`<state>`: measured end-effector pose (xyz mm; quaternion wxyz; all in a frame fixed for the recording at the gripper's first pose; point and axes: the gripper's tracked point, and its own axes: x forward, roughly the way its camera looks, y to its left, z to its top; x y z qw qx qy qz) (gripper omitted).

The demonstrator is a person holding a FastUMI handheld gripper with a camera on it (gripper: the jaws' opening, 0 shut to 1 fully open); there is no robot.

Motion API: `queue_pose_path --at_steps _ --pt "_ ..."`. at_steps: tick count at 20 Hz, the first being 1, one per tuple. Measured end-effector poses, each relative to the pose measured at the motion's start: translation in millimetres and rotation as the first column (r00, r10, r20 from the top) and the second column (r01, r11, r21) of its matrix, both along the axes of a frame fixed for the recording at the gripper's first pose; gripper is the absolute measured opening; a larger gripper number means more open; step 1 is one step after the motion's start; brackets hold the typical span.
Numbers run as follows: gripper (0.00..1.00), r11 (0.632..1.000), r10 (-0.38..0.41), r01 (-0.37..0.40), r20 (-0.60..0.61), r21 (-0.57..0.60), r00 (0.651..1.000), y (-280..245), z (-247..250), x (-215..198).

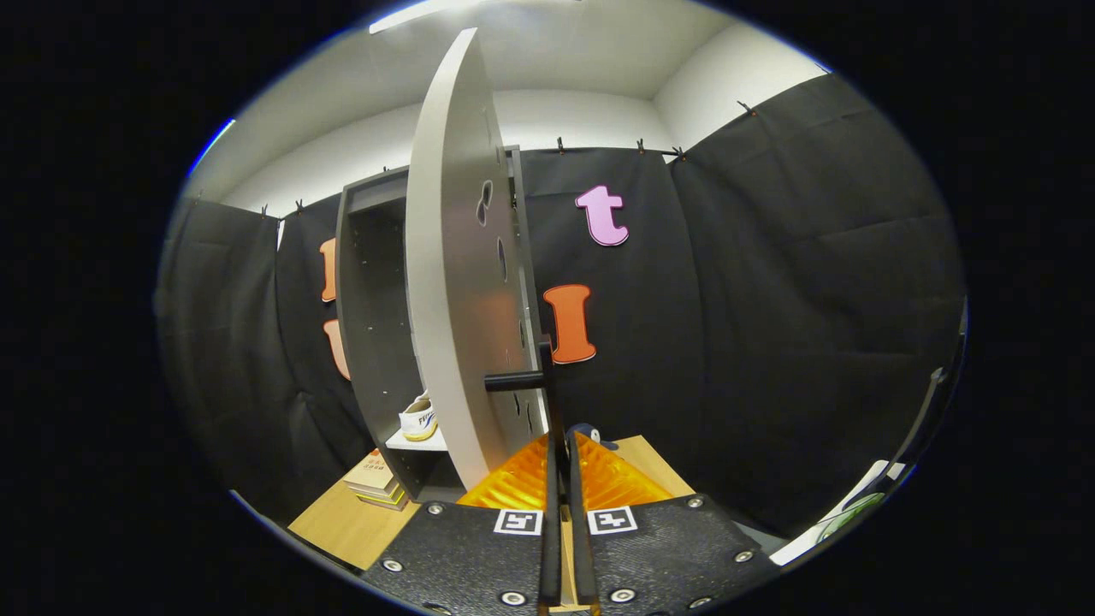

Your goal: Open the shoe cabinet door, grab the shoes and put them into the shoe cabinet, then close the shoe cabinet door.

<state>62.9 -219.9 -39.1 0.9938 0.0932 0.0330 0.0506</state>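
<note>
1. Nearest the camera, I read the gripper [562, 445] with its two fingers drawn together on the thin dark handle [547, 376] of the cabinet door; both fingers appear to press on the bar, so I treat it as gripped.
2. Just beyond the fingers, at 11 o'clock, the shoe cabinet door [453, 282] stands edge-on, swung well open from the shoe cabinet [376, 342].
3. Farther on, at 10 o'clock from the fingers, one shoe [419, 419] rests on a shelf [419, 442] inside the cabinet, well apart from the jaws. Whether a second shoe lies behind the door I cannot tell.
4. Books [376, 479] lie on the wooden table [342, 522] beside the cabinet foot.
5. Judgement: with a shoe already shelved, the step in hand is closing the door.
6. Next move: keep the grip firm, swing the handle in an arc toward the cabinet front, following the hinge, not pushing straight.
</note>
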Motion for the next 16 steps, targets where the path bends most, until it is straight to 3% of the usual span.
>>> queue_pose_path --at_steps 8,16 --pt "0.17 0.994 -0.101 0.101 -0.003 0.038 0.995 -15 7 -49" --pt "0.18 0.998 -0.053 0.053 0.02 -0.021 0.998 68 33 -87"
